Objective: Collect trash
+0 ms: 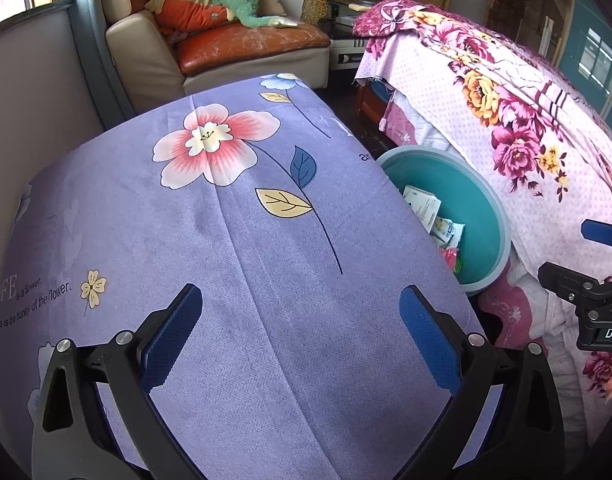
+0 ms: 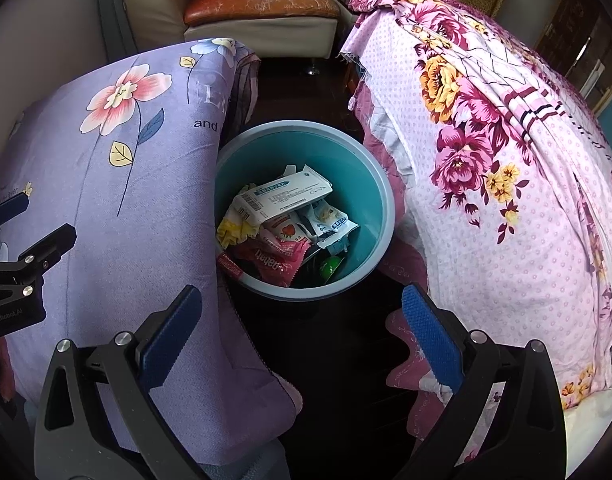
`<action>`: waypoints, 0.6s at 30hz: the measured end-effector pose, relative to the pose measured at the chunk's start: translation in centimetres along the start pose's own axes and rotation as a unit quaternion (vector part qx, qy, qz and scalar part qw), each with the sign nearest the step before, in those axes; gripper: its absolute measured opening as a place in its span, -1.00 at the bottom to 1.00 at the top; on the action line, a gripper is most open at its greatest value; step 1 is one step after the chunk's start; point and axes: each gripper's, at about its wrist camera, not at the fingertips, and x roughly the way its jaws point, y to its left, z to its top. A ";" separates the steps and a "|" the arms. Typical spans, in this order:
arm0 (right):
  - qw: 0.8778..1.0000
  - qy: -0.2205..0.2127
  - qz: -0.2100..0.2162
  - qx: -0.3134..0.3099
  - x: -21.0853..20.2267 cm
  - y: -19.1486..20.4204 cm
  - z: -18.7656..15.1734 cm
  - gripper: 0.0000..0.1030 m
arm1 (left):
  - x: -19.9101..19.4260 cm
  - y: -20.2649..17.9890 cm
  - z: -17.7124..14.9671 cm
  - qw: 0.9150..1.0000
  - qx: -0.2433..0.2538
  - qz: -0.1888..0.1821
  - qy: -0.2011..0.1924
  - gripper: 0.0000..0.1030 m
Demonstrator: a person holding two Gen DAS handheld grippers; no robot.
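Observation:
A teal bin point(image 2: 369, 184) stands on the dark floor between two cloth-covered surfaces and holds several wrappers: a white packet point(image 2: 284, 196), a pink snack wrapper point(image 2: 278, 258) and a small green thing point(image 2: 330, 267). In the left wrist view the teal bin point(image 1: 481, 216) shows at the right, partly hidden by the purple cloth. My right gripper point(image 2: 302, 336) hovers open above the floor just in front of the bin, nothing between its fingers. My left gripper point(image 1: 300, 334) hangs open over the purple floral cloth point(image 1: 234, 240), empty.
A pink floral bedspread point(image 2: 505, 184) drapes to the right of the bin. The purple cloth point(image 2: 118, 168) rises on its left. A beige sofa point(image 1: 154, 40) with an orange cushion and plush toys sits at the back. Dark floor point(image 2: 337, 360) runs between the two covers.

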 end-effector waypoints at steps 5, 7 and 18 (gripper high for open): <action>1.000 0.000 -0.001 -0.001 0.0 0.0 0.0 0.87 | 0.0 -0.1 0.2 1.000 0.001 0.001 -0.001 0.92; 1.000 0.001 -0.002 -0.001 -0.1 0.0 0.1 0.87 | 0.0 -0.1 0.2 1.000 0.001 0.003 -0.001 0.92; 1.000 0.001 -0.004 -0.004 -0.2 0.1 0.3 0.87 | 0.1 0.1 0.3 1.000 -0.001 0.002 0.002 0.92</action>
